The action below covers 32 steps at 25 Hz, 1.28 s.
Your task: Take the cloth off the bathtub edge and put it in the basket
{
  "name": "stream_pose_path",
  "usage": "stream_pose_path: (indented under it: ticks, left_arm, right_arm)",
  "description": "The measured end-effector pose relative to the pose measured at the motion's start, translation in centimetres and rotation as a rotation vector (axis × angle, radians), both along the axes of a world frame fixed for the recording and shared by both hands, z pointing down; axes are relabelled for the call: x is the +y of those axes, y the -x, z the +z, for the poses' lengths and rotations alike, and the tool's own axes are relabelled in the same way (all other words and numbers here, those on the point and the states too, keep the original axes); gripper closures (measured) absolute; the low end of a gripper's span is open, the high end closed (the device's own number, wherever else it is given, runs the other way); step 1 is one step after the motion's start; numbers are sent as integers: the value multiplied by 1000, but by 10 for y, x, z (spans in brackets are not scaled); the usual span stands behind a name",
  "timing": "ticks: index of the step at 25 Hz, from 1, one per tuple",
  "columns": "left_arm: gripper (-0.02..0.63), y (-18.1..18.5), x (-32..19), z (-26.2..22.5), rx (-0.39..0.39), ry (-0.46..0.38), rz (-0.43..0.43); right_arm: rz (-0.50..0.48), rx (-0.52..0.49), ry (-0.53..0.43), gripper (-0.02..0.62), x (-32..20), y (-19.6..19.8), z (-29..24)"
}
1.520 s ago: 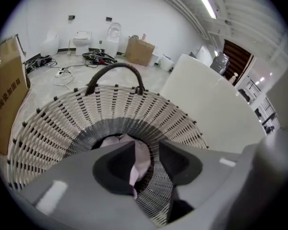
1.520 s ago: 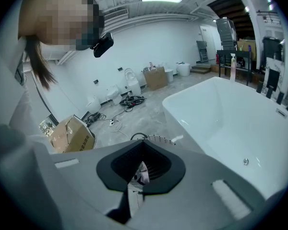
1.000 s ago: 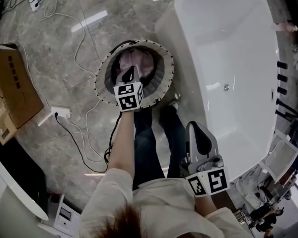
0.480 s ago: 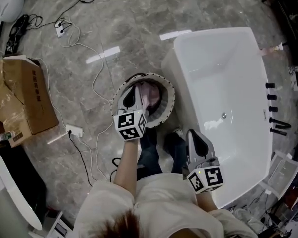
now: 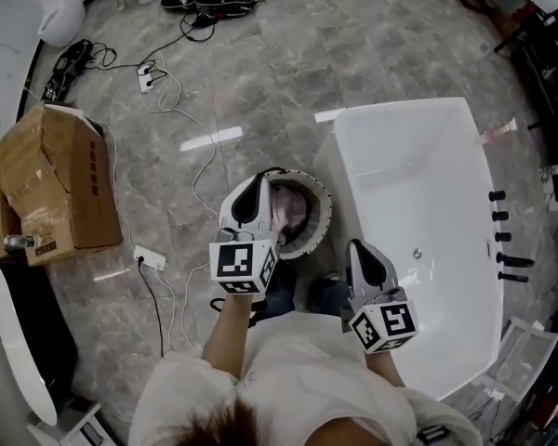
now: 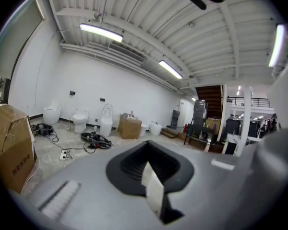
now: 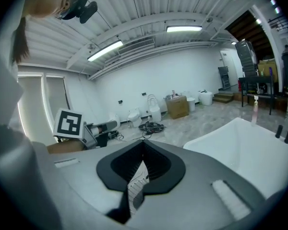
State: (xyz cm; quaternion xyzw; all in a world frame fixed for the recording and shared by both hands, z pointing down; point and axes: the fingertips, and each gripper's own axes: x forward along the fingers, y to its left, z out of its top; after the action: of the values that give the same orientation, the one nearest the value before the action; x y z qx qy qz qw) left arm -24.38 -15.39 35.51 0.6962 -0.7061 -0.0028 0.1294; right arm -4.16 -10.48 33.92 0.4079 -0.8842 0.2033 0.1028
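The pink cloth [image 5: 292,214] lies inside the round basket [image 5: 323,214] on the floor, just left of the white bathtub [image 5: 418,184]. My left gripper [image 5: 253,182] hangs above the basket's left rim, shut and empty; in the left gripper view its jaws [image 6: 150,172] meet with nothing between them. My right gripper [image 5: 362,248] is held over the bathtub's near left edge, also shut and empty [image 7: 138,175]. The right gripper view shows the left gripper's marker cube [image 7: 68,123] and the bathtub [image 7: 249,147].
A cardboard box [image 5: 51,184] stands at the left. A power strip [image 5: 150,257] and cables trail over the marble floor. Black tap fittings [image 5: 504,240] line the tub's right edge. Toilets [image 6: 79,119] stand along the far wall. My legs are below the basket.
The left gripper has risen out of the basket, leaving the cloth inside. The right gripper has lifted a little. The head view now stands higher and shows more floor.
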Motion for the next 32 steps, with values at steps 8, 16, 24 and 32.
stream_pose_path:
  ticks: [8, 16, 24, 32]
  left_arm:
    - [557, -5, 30, -97, -81, -166, 51]
    - [557, -15, 63, -144, -92, -256, 93]
    - [557, -17, 92, -133, -69, -217, 118]
    - [557, -9, 107, -136, -32, -232, 90]
  right_arm:
    - [24, -9, -90, 595, -13, -9, -37]
    - [38, -21, -180, 595, -15, -10, -74]
    - [40, -36, -211, 596, -3, -10, -87]
    - [40, -46, -259, 595, 9, -9, -100]
